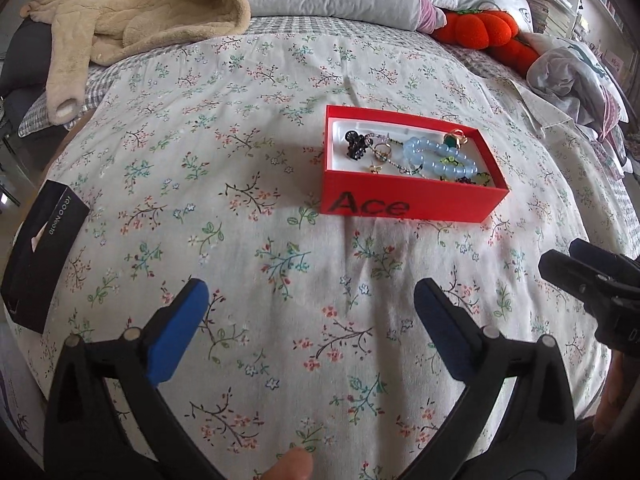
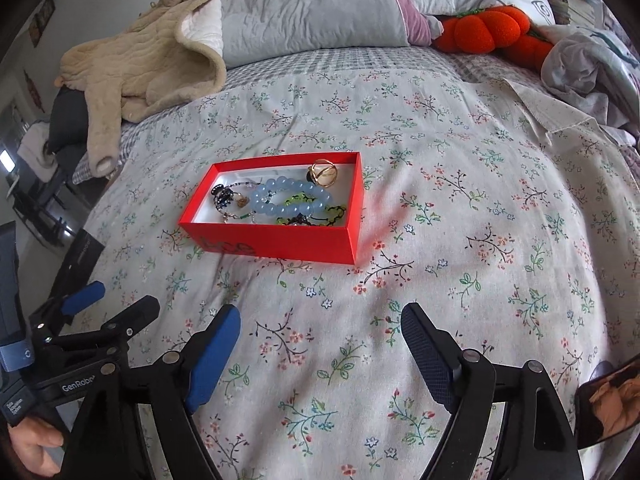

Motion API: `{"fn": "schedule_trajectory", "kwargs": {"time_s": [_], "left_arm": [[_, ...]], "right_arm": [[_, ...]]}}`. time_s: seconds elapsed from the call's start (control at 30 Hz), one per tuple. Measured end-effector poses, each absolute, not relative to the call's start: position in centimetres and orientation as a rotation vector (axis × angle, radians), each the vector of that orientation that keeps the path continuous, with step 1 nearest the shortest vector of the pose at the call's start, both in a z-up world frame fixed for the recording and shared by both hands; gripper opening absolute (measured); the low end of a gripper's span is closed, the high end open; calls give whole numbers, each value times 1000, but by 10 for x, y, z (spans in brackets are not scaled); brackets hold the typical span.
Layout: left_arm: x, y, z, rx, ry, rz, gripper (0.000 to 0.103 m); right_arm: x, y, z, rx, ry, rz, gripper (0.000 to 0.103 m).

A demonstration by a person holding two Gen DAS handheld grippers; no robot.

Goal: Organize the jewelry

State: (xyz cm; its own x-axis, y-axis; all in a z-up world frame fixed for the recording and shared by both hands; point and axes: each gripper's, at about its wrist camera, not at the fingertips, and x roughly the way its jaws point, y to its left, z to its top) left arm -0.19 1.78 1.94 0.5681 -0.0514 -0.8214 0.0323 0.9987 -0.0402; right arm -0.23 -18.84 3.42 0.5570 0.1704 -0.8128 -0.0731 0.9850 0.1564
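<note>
A: Jewelry is all sitting in the red open box (image 1: 404, 196), middle of the left wrist picture, a bit right of centre, on the floral bedspread (image 1: 248, 240). In the right wrist picture the same box lies left of centre.

B: What is inside?

A: A pale blue bead bracelet (image 1: 438, 158) across the middle, a black hair claw (image 1: 355, 143) at the left end, a gold ring with a green stone (image 1: 456, 138) at the upper right corner, a thin beaded chain (image 1: 390, 154) and small gold pieces between them, and something green and black (image 2: 310, 210) along the near wall. They overlap; I cannot tell how many pieces there are.

B: Grippers?

A: Left gripper (image 1: 310, 328) has its jaws wide apart with nothing between them, low in its own frame, well short of the box. Right gripper (image 2: 320, 354) likewise stands apart and empty. Neither touches anything.

B: What could go wrong?

A: I would judge tangling first: the chain runs under the bracelet, so lifting one piece may drag another out onto the cover. The bed is soft, so pressing on the box wall could tip it and spill the lot. Small rings may slip from broad pads.

B: Any other container?

A: A black box (image 1: 40, 264) at the left edge of the left wrist picture, half off the bed's edge; its contents are hidden.
</note>
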Motion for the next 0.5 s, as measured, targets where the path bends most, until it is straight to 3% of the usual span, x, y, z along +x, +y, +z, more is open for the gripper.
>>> {"fn": "schedule_trajectory", "kwargs": {"time_s": [0.1, 0.23, 0.5], "left_arm": [[-9, 15, 15, 22, 964, -44, 102], [-15, 17, 7, 32, 981, -47, 102], [-16, 26, -2, -2, 1012, -36, 102]], "right_arm": [[-10, -188, 25, 82, 981, 100, 88], [-16, -184, 16, 51, 989, 82, 100], [-21, -183, 12, 43, 982, 70, 100]]}}
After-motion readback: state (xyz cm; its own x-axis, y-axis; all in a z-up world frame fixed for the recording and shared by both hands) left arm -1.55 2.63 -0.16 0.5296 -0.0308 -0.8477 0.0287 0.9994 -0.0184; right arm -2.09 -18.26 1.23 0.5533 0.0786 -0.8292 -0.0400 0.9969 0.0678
